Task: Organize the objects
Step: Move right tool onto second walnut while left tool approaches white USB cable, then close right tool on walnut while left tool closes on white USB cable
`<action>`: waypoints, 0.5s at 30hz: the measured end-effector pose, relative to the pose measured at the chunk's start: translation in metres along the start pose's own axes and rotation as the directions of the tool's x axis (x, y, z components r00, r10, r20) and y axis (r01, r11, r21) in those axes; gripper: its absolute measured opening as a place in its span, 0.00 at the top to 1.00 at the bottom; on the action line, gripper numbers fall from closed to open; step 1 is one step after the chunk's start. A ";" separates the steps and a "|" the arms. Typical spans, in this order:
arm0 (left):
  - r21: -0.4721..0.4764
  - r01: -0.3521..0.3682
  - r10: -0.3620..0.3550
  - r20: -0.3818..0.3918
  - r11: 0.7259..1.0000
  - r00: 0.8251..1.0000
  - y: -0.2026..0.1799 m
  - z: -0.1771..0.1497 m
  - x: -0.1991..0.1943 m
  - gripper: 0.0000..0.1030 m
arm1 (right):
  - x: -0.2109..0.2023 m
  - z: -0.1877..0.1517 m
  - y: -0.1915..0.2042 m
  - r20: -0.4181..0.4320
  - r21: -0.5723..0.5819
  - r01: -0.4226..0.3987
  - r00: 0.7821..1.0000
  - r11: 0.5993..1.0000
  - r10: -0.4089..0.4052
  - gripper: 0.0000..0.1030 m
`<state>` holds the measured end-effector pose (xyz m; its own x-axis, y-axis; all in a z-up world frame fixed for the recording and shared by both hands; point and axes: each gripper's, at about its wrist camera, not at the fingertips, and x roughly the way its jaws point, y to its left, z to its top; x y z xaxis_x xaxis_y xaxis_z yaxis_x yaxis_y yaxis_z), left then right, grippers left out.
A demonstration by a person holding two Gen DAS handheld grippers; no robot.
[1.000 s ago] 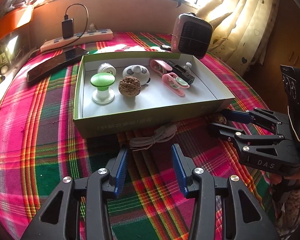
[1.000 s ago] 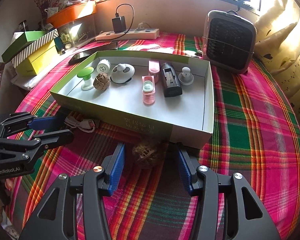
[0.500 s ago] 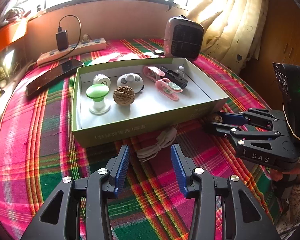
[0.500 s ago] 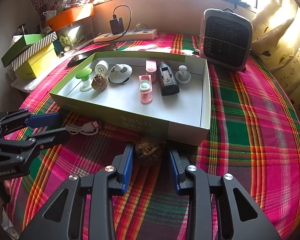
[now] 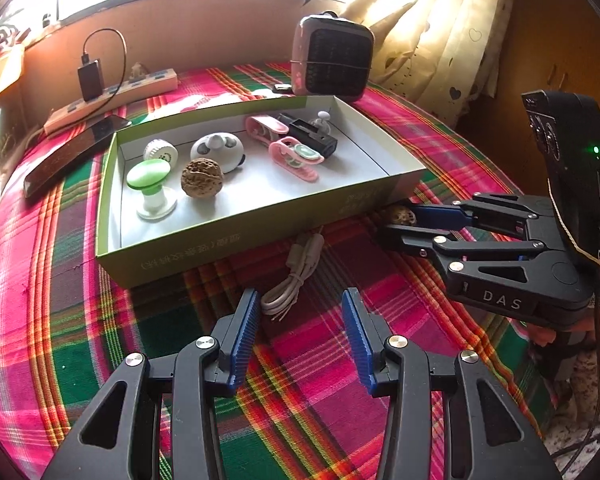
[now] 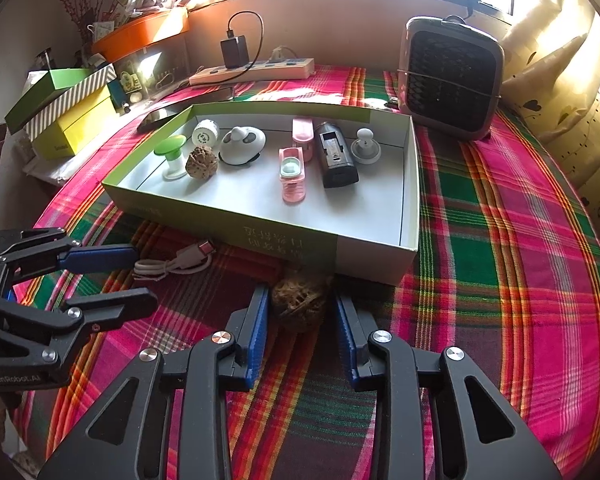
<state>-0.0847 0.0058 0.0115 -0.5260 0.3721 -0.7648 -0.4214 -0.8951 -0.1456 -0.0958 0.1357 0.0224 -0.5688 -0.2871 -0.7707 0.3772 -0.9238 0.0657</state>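
A brown walnut (image 6: pixel 298 307) lies on the plaid cloth just in front of the green box (image 6: pixel 332 249). My right gripper (image 6: pixel 300 312) has its blue pads close on either side of the walnut, a thin gap still showing on each side; it also shows in the left wrist view (image 5: pixel 400 222). A white coiled cable (image 5: pixel 296 276) lies in front of the box. My left gripper (image 5: pixel 300 312) is open and empty just behind the cable; it also shows in the right wrist view (image 6: pixel 140 276). The box holds a second walnut (image 5: pixel 202 179) and several small items.
A pink-grey fan heater (image 6: pixel 452 80) stands behind the box at the right. A power strip with charger (image 6: pixel 256 69) and a dark phone (image 5: pixel 72 156) lie at the back left. Green and yellow boxes (image 6: pixel 68 116) stack at the far left.
My right gripper's fingers have narrowed around the walnut. My left gripper has drawn back and up a little from the cable.
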 end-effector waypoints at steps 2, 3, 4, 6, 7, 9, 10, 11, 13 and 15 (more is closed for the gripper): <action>0.017 0.010 -0.010 -0.006 1.000 1.000 -0.005 0.000 0.001 0.60 | -0.001 -0.001 0.000 0.001 0.001 -0.001 1.000 1.000 0.001 0.68; 0.021 0.008 -0.008 -0.007 1.000 1.000 -0.007 0.001 0.002 0.60 | -0.001 -0.001 -0.001 0.002 0.002 0.000 1.000 1.000 0.000 0.68; 0.023 0.007 -0.007 -0.005 1.000 1.000 -0.007 0.002 0.003 0.60 | -0.001 -0.001 -0.001 0.002 0.004 0.001 1.000 1.000 -0.001 0.68; 0.019 0.002 -0.002 -0.005 1.000 1.000 -0.008 0.007 0.005 0.60 | -0.002 -0.002 -0.002 0.003 0.007 0.002 1.000 1.000 -0.002 0.68; 0.020 -0.005 0.005 -0.003 1.000 1.000 -0.008 0.009 0.007 0.60 | -0.002 -0.002 -0.003 0.004 0.009 0.002 1.000 1.000 -0.002 0.68; 0.019 -0.025 0.025 -0.004 1.000 1.000 -0.008 0.013 0.012 0.60 | -0.004 -0.002 -0.003 0.007 0.010 0.004 1.000 1.000 -0.004 0.68; 0.015 -0.036 0.036 -0.011 0.999 0.999 -0.008 0.014 0.015 0.60 | -0.004 -0.002 -0.003 0.009 0.009 0.005 1.000 1.000 -0.005 0.68; 0.010 -0.048 0.049 -0.019 0.999 0.999 -0.009 0.015 0.017 0.60 | -0.004 -0.002 -0.003 0.011 0.008 0.005 1.000 1.000 -0.005 0.68; 0.025 -0.072 0.072 -0.020 0.997 0.997 -0.011 0.016 0.021 0.60 | -0.004 -0.002 -0.004 0.012 0.010 0.004 1.000 1.000 -0.004 0.68; 0.041 -0.087 0.088 -0.022 0.995 0.996 -0.014 0.017 0.022 0.60 | -0.004 -0.002 -0.005 0.014 0.010 0.002 1.000 1.000 -0.002 0.69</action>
<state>-0.1026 0.0308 0.0072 -0.5447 0.2865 -0.7882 -0.4042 -0.9132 -0.0526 -0.0935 0.1418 0.0240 -0.5796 -0.2885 -0.7621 0.3685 -0.9269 0.0707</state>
